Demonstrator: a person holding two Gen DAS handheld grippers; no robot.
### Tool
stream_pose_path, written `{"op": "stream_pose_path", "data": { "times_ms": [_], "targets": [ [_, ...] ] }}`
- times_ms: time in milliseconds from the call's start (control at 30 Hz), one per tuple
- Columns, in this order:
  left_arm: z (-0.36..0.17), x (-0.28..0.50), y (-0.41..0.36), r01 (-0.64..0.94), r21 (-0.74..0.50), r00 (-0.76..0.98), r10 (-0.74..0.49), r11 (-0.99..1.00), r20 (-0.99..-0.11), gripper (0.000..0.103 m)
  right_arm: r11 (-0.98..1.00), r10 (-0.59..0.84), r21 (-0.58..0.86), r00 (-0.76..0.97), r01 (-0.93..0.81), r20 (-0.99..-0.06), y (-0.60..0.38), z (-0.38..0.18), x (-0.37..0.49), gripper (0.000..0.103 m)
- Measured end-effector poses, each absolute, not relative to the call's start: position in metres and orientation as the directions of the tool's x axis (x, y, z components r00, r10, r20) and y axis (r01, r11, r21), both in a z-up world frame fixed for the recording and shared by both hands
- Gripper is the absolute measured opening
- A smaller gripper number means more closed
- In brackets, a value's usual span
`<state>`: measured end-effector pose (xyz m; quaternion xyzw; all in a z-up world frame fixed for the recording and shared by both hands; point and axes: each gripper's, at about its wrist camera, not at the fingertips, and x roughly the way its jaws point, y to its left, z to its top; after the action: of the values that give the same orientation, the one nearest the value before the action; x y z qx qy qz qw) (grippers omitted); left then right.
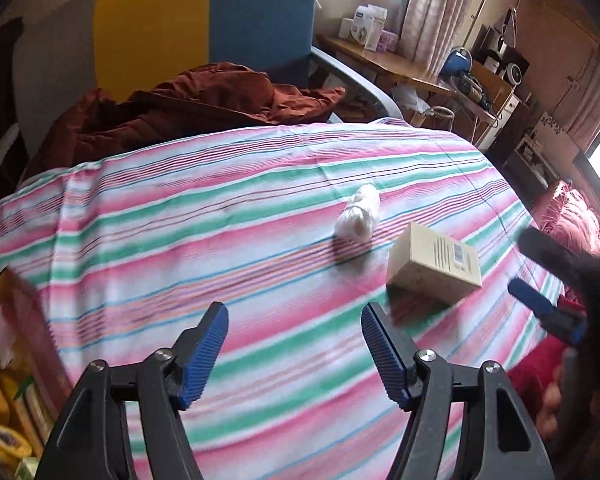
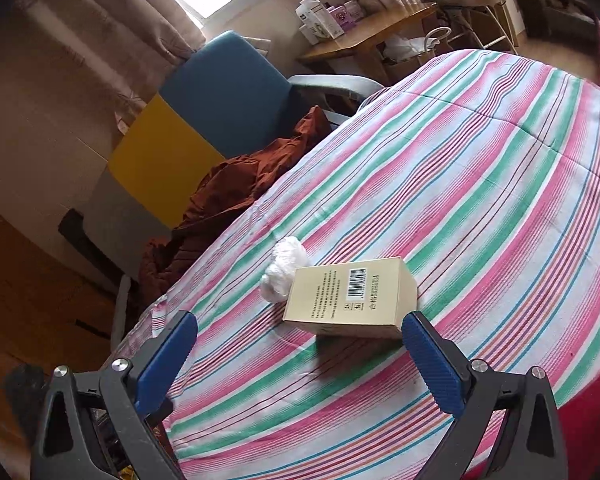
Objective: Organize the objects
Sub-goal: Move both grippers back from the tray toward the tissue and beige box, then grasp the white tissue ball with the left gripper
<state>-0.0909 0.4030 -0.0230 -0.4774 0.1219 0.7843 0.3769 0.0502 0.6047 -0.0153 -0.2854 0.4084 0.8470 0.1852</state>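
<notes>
A beige cardboard box [image 1: 436, 270] with a barcode lies on the striped cloth; it also shows in the right wrist view [image 2: 350, 300]. A white crumpled plastic bundle [image 1: 359, 217] lies just beyond it, touching the box's far corner in the right wrist view [image 2: 284, 270]. My left gripper [image 1: 294, 316] is open and empty, hovering above the cloth, near side of both objects. My right gripper [image 2: 300, 332] is open and empty, close in front of the box. Its blue fingertip [image 1: 530, 296] shows at the right edge of the left wrist view.
The striped cloth [image 1: 220, 208] covers a rounded table. A brown jacket [image 1: 188, 100] lies on a blue and yellow chair [image 1: 220, 16] behind it. A box of packets [image 1: 8, 392] sits at the left. A wooden desk [image 2: 364, 36] with cartons stands by the window.
</notes>
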Motion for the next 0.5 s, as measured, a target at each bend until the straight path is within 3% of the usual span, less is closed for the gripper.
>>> {"op": "stream_pose_path", "data": {
  "times_ms": [67, 500],
  "targets": [
    [-0.026, -0.097, 0.421, -0.714, -0.169, -0.251, 0.475, -0.679, -0.844, 0.063, -0.593, 0.063, 0.606, -0.781, -0.53, -0.621, 0.606, -0.015, 0.051, 0.103],
    [-0.037, -0.122, 0.518, -0.833, -0.161, -0.178, 0.531, -0.529, -0.828, 0.061, -0.525, -0.003, 0.701, -0.822, -0.483, -0.569, 0.615, -0.021, 0.057, 0.103]
  ]
}}
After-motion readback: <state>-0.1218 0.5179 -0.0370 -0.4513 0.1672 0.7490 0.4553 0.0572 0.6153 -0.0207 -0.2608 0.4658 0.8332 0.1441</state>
